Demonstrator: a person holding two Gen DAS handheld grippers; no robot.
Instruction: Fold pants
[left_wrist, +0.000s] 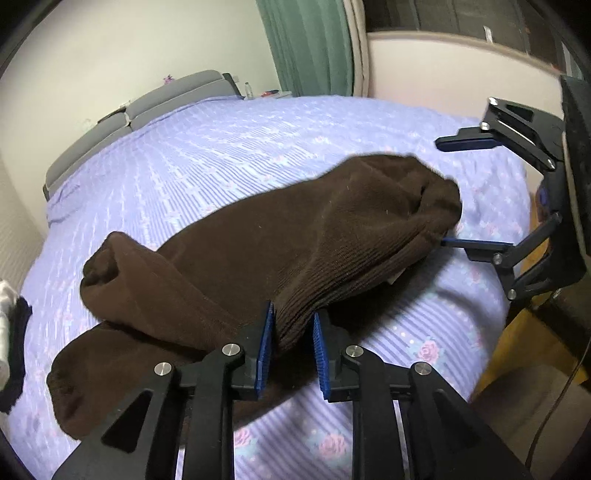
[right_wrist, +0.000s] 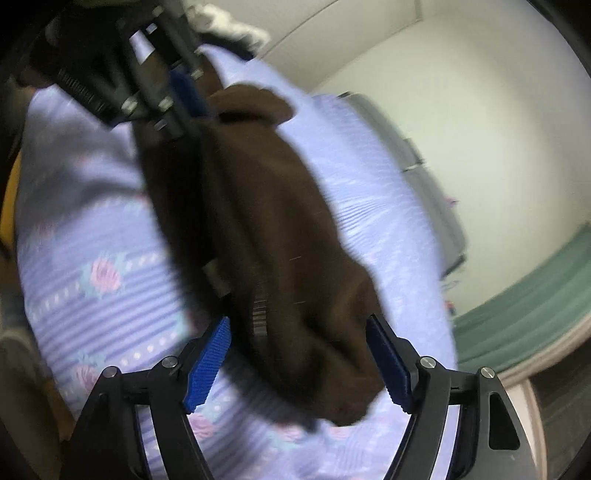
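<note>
The brown pants (left_wrist: 280, 236) lie bunched on a lilac flowered bedspread (left_wrist: 207, 155); the legs trail to the lower left. My left gripper (left_wrist: 293, 350) holds a ribbed edge of the pants between its blue pads, jaws only slightly apart. My right gripper (left_wrist: 448, 192) shows at the right, wide open around the far end of the pants. In the right wrist view the right gripper (right_wrist: 299, 358) is open, the pants (right_wrist: 266, 236) lying between its pads (right_wrist: 208, 363). The left gripper (right_wrist: 177, 96) shows blurred at the top.
A grey headboard (left_wrist: 147, 107) and a green curtain (left_wrist: 310, 48) stand behind the bed. Dark and white cloth (left_wrist: 11, 325) lies at the bed's left edge. A yellow wooden piece (left_wrist: 517, 354) sits beside the bed at the right.
</note>
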